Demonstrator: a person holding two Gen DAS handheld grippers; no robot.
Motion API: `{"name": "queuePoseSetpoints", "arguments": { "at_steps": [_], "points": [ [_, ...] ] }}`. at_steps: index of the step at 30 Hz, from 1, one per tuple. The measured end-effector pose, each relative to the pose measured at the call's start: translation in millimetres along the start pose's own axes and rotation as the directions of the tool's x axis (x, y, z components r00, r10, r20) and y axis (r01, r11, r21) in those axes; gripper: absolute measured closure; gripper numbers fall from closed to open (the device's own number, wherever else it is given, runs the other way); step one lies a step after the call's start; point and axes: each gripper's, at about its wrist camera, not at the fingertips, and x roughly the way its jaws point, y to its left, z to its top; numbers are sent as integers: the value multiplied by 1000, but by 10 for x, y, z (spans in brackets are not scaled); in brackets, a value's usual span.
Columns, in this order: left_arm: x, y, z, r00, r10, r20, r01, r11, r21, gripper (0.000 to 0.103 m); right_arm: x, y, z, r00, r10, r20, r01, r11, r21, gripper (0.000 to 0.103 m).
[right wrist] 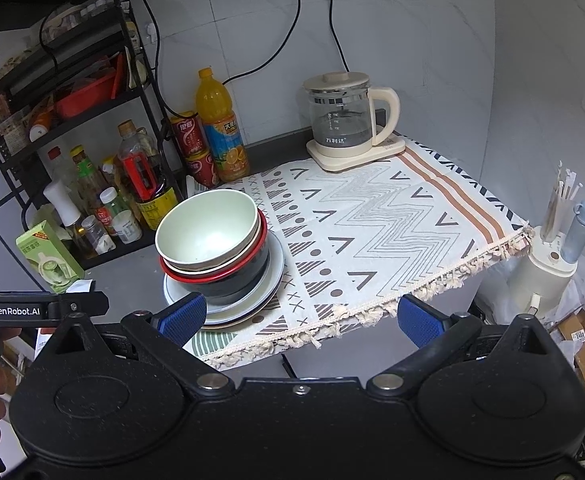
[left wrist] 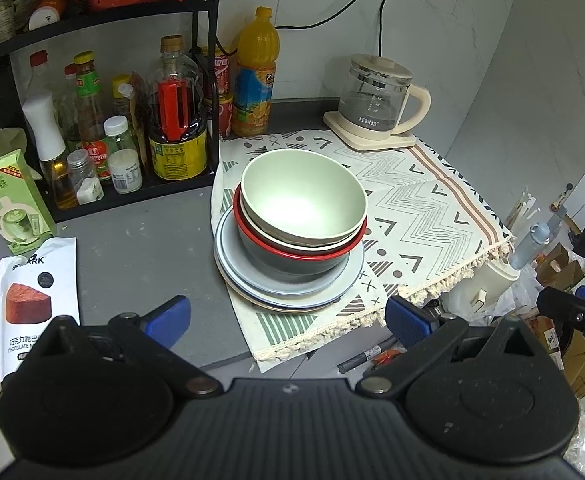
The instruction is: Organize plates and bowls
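Both tools hang back from the worktop [left wrist: 144, 248] with nothing between their jaws: the left gripper [left wrist: 288, 320] and the right gripper [right wrist: 302, 320] each stand spread wide, blue pads well apart and touching nothing.

The task's crockery is gathered in one pile. Straight ahead of the left jaws, and ahead and to the left of the right jaws, a pale green bowl [left wrist: 304, 196] sits nested in a cream bowl [left wrist: 292, 242], that in a red-rimmed dark bowl [left wrist: 292, 264], and all three rest on a stack of plates [left wrist: 292, 294] whose top one is pale blue-grey. The pile straddles the left edge of the patterned cloth [right wrist: 372, 216]; a glass kettle [right wrist: 344, 120] stands beyond it, far ahead of the right jaws.

This looks like the end of the stacking, or a pause before the pile is carried off; which, I cannot tell. If more is wanted, the next move calls for one pair of jaws to close on the rim of the plates, or of the top bowl, low and level, since the bowls lean slightly and could slide.
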Motion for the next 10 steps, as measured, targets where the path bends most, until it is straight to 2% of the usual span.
{"name": "queuePoseSetpoints", "arguments": {
  "at_steps": [10],
  "points": [
    [54,22,3,999,-46,1,46,999,15,1,13,43,-27,999,-31,-9,31,999,18,0]
  ]
}}
